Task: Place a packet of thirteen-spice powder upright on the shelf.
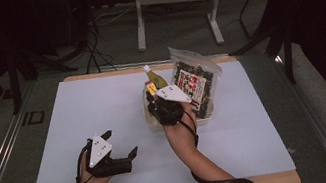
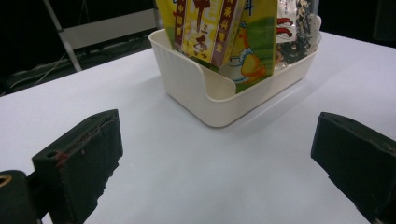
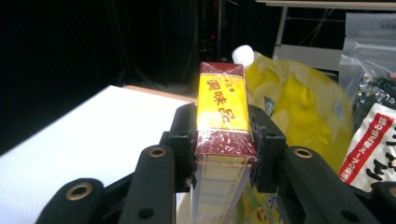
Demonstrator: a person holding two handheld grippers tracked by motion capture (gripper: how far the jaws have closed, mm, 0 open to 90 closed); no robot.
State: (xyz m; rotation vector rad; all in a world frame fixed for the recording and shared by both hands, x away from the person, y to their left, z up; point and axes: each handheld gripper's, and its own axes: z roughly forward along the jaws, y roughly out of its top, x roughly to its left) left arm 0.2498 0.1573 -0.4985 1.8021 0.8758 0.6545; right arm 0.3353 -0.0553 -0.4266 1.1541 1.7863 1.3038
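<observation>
The yellow-and-red box (image 3: pixel 220 140) is clamped between the pads of the right gripper (image 3: pixel 223 140), just above the cream bin (image 2: pixel 210 100). It should be kept upright and lowered beside the yellow pouch (image 3: pixel 299 107) before release. The left gripper (image 2: pixel 215 163) is held wide open and empty, well short of the bin.

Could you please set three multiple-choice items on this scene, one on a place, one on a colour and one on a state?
1. Where does the seaweed bag stand?
A. in the cream bin
B. flat on the table
C. on the floor

2. What colour is the spouted pouch?
A. blue
B. yellow
C. white

3. How is the right gripper?
A. open and empty
B. shut on the bottle cap
C. shut on the yellow box

Answers: 1 A, the bag rises from the cream bin. 2 B, its body is yellow under a white cap. 3 C, both pads press the sides of the yellow box.
</observation>
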